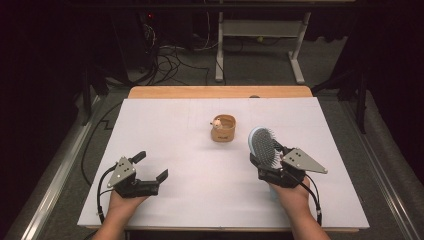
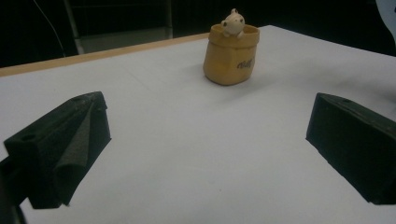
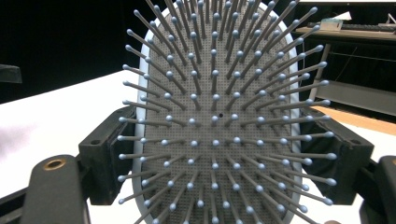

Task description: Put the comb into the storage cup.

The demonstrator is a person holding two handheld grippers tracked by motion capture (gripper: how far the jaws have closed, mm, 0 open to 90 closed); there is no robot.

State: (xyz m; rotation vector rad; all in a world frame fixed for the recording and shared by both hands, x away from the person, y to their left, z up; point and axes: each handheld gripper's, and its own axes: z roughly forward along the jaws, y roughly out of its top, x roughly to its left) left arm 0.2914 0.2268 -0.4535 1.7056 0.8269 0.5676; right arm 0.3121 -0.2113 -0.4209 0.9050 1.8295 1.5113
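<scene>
Your right hand-held gripper (image 1: 266, 159) clamps a blue hairbrush (image 1: 264, 145); ahead and to its left, a tan pot (image 1: 223, 129) holds a small figurine (image 1: 218, 121). Your left hand-held gripper (image 1: 151, 166) gapes empty over the desk (image 1: 165, 125).

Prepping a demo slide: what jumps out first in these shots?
The pale blue paddle hairbrush, clamped at its edges by the right tongs at the table's right, bristles facing the right gripper view's camera. Next, the small tan sack-shaped pot with a little cream figure peeking over its rim, standing alone mid-table on the white board. The left tongs stand wide open with nothing in them, at the near left.
</scene>
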